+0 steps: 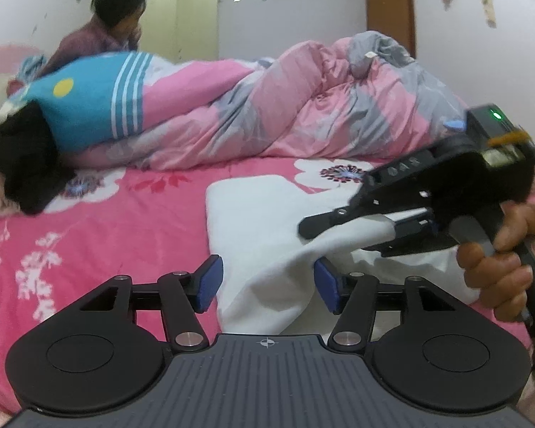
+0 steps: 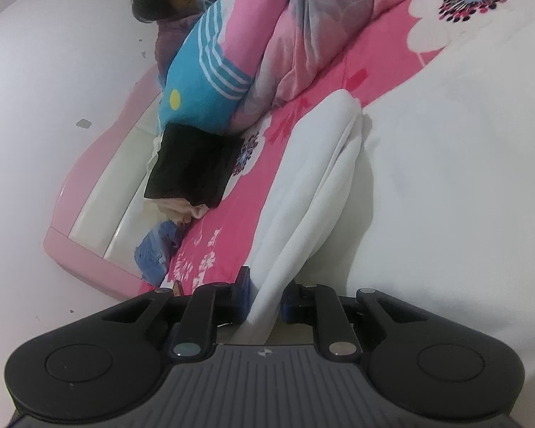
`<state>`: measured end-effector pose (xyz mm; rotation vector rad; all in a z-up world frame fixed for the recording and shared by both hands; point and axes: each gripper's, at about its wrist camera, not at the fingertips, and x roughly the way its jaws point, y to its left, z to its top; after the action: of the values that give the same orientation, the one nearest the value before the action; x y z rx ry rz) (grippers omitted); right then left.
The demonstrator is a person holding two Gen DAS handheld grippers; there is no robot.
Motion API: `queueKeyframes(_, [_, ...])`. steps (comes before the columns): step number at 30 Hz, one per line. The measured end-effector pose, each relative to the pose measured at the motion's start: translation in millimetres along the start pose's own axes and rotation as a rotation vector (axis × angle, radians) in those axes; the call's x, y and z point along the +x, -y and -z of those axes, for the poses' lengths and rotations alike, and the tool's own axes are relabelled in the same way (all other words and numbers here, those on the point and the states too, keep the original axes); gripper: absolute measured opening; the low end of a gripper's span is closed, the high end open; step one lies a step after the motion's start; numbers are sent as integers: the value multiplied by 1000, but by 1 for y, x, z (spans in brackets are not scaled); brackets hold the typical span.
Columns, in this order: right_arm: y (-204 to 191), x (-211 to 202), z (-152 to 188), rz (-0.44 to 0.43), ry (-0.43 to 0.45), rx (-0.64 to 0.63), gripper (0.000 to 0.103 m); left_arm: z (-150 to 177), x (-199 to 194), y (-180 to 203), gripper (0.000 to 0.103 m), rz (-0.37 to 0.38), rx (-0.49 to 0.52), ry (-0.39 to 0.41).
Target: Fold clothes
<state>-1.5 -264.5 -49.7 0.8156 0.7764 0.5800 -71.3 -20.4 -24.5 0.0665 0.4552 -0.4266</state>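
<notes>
A white garment (image 1: 264, 210) lies on the pink flowered bed sheet (image 1: 107, 235). In the right wrist view a bunched fold of the white garment (image 2: 314, 185) rises off the bed. It runs between the blue pads of my right gripper (image 2: 265, 299), which is shut on it. The left wrist view shows the right gripper (image 1: 314, 226) from the side, held by a hand (image 1: 499, 264), lifting a white corner. My left gripper (image 1: 267, 283) is open just below that raised fold. Its pads stand wide apart, with the hanging cloth in front of the gap.
A crumpled pink and grey quilt (image 1: 321, 107) lies across the back of the bed. A blue striped cushion (image 1: 89, 107) and a folded black garment (image 1: 21, 167) are at the far left. A person (image 1: 107, 25) sits beyond the bed. A brown door (image 1: 390, 10) is behind.
</notes>
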Motion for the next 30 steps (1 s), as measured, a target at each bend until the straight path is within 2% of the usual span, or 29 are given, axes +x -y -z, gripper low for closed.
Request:
queueKeyframes(4, [7, -3, 2, 29, 8, -2, 16, -6, 18, -6, 60, -30, -38, -110])
queueKeyframes(12, [18, 0, 5, 37, 8, 0, 16, -5, 37, 11, 69, -108, 58, -249])
queueKeyframes(17, [21, 1, 6, 25, 11, 9, 16, -6, 40, 18, 69, -133, 83, -284])
queueKeyframes(30, [25, 2, 7, 1, 23, 58, 16, -8, 41, 36, 69, -184, 133, -314])
